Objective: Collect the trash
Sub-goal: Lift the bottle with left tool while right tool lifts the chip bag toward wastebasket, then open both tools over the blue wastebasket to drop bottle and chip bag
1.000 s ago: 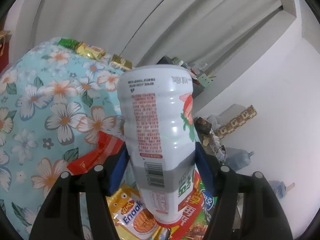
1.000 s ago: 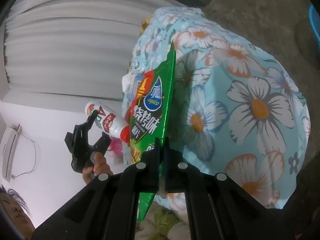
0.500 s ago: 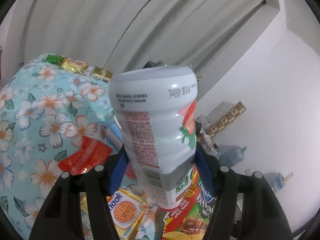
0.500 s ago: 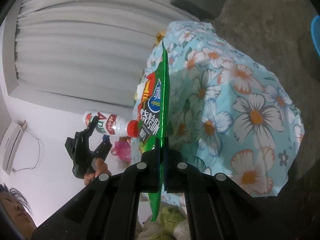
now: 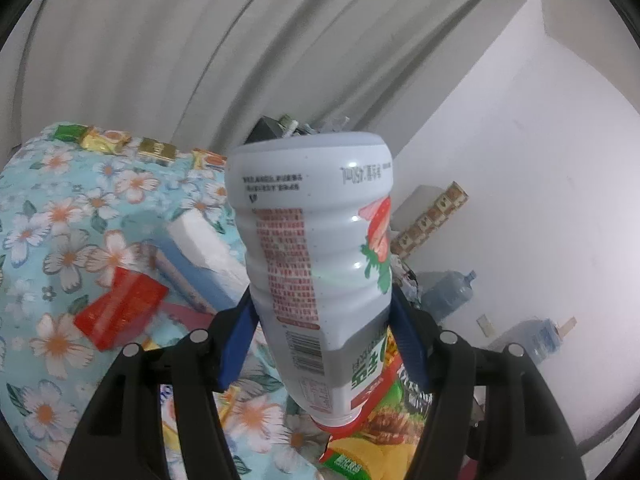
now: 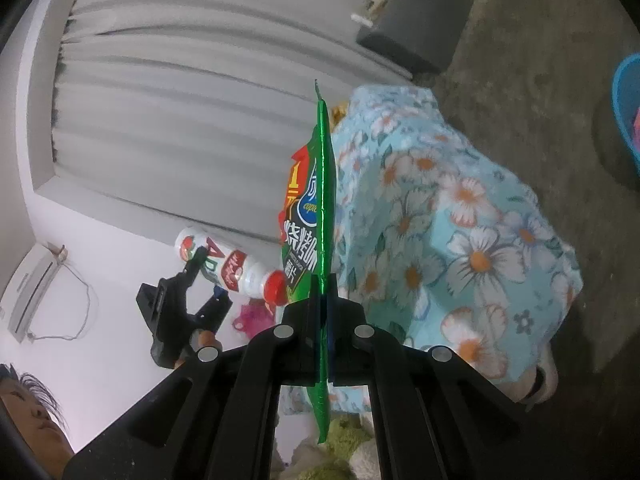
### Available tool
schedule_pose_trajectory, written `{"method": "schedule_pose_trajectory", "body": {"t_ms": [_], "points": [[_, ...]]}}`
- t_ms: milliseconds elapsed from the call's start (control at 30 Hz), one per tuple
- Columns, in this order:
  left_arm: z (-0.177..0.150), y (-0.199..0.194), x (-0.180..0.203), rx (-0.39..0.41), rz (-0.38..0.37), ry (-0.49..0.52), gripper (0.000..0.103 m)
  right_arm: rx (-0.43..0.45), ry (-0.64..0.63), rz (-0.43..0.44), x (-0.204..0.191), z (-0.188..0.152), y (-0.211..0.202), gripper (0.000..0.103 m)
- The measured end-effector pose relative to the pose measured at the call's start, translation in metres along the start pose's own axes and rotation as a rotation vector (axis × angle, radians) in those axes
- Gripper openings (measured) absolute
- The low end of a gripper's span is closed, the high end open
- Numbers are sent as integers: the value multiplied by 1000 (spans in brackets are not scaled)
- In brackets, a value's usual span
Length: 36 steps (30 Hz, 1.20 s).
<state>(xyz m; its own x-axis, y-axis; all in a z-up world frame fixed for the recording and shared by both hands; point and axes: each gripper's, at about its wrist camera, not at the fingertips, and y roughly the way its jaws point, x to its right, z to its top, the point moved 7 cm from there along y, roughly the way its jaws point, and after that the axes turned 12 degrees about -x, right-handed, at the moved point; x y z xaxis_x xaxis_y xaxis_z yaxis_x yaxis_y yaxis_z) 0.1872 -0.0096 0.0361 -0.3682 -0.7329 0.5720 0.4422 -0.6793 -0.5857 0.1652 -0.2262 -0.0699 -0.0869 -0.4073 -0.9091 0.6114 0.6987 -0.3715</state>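
Trash in both grippers at once: the left gripper [image 5: 320, 320] has its blue pads clamped on a white drink bottle [image 5: 316, 256], and the right gripper [image 6: 322, 312] is pinching a green snack bag [image 6: 308, 216] flat between pressed-together fingers. The bottle sits upside down in the left wrist view, base pointing away from the camera and red cap toward it, with a strawberry picture on its side. Landmark is the table with the blue floral cloth [image 5: 52, 216]: bottle and bag are both held up off it, the bag edge-on just beside its corner in the right wrist view. From that same view you can see the left gripper [image 6: 188, 300] out to the side of the cloth with the bottle [image 6: 228, 264] lying roughly level, cap nearly touching the bag.

Lying on the cloth are a red wrapper [image 5: 120, 312], a white-and-blue box [image 5: 200, 256] next to it, and some gold candy wrappers [image 5: 156, 150] along the far edge. Past the table are grey curtains [image 5: 160, 40] and a blue basin [image 6: 626, 108] on the floor well apart.
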Motion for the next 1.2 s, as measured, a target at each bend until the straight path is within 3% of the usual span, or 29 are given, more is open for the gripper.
{"method": "schedule_pose_trajectory", "body": {"t_ms": [367,633,900,1033,1200], "points": [[-6,40,65,-91,-59,104,61,111,-32,-23,-2,18,-54,1],[-16,89,125,-189,-107,200,61,219,-11,-109,15,32,-108,1],[-38,168,189,-334,-128,291,61,357,78,-254,64,49,-170,1],[-66,219,234,-425,-130,367,61,435,137,-349,95,57,-200,1],[-103,286,275,-547,-129,423,61,500,242,-364,139,68,-223,1]]}}
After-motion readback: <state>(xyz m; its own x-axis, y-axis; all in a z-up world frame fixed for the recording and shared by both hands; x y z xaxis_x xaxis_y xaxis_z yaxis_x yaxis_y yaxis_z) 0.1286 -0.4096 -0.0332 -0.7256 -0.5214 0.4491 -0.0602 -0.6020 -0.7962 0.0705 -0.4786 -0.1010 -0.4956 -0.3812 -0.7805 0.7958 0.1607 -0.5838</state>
